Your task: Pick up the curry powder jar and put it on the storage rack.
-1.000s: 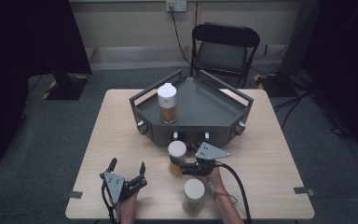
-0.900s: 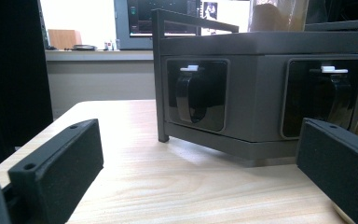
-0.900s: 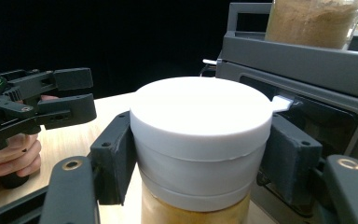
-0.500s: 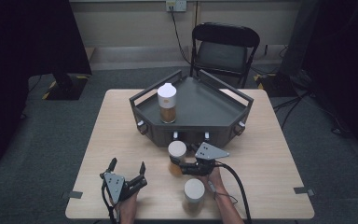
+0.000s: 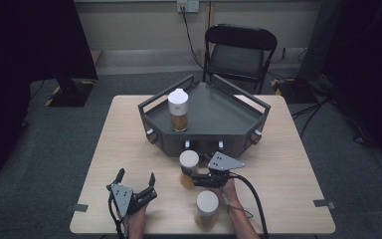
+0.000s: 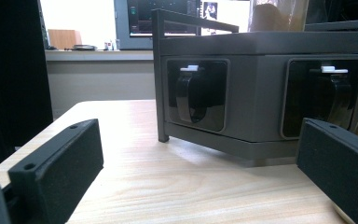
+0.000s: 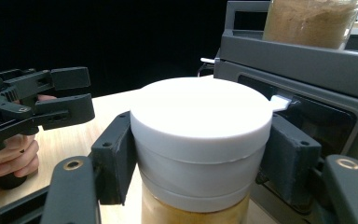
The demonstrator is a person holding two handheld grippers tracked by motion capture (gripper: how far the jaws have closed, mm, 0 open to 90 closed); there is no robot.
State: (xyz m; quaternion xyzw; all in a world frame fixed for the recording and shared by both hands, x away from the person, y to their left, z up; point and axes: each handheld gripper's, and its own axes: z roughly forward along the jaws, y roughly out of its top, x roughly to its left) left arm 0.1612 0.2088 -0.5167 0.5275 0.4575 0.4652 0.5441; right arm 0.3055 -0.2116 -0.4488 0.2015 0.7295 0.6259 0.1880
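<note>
right gripper view shows your right gripper point(image 7: 200, 154) clamped on the white-lidded spice jar point(image 7: 199, 140); high view shows your left gripper point(image 5: 135, 180) released near the desk's front edge.

Right gripper point(image 7: 200, 154) fingers point(image 7: 116, 158) clamp white-lidded jar point(image 7: 200, 140); grey tray point(image 7: 307, 70) beside.

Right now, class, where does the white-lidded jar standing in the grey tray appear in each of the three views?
High view: the jar stands upright just left of centre, in the left part of the grey tray.
Left gripper view: jar at the top edge, right of centre, above the tray's front wall.
Right gripper view: jar in the top right corner, behind the tray's rim.
Shared landmark: the grey tray.
</note>
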